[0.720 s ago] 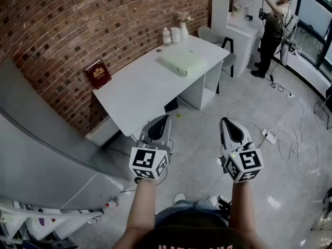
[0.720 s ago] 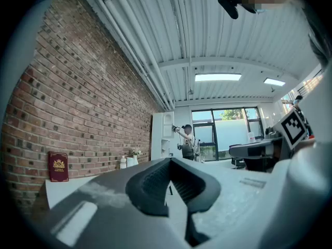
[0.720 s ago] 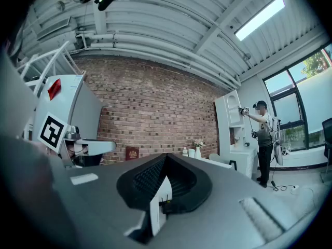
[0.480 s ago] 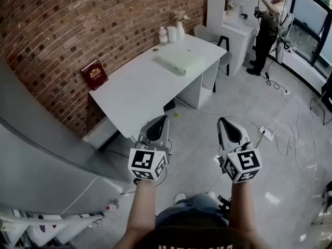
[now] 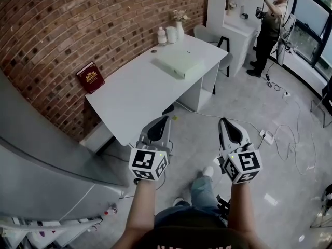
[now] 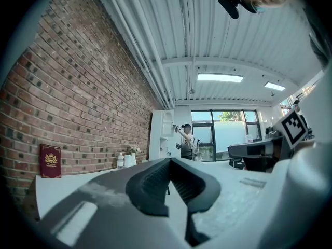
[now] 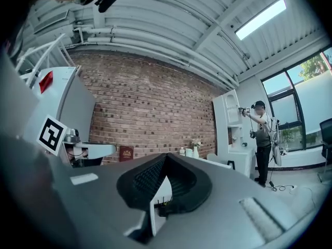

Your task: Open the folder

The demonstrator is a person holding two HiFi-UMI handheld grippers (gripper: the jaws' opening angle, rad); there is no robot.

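Two grippers hang side by side over the floor, short of the near end of the table (image 5: 136, 95) and well apart from anything on it. The left gripper (image 5: 166, 118) has its fingers clenched tip to tip with nothing between them. The right gripper (image 5: 222, 120) shows the same in its own view: fingers pressed together at the tips and empty (a slim gap lower down shows only background). Both point level toward the table.

The folder (image 5: 179, 62), pale green and closed, lies flat on the far half of the table, on the side away from the brick wall (image 5: 62, 30). At the table's far end stand a few white bottles (image 5: 167, 35) and a small vase (image 5: 183, 29), near the folder but not touching it. A dark red book (image 5: 91, 77) stands upright at the table's wall-side edge, leaning against the bricks. Beyond the far end of the table a person (image 5: 270, 25) reaches up to a white shelf unit (image 5: 228, 4). Cables (image 5: 290, 139) trail across the floor to the right of the table.
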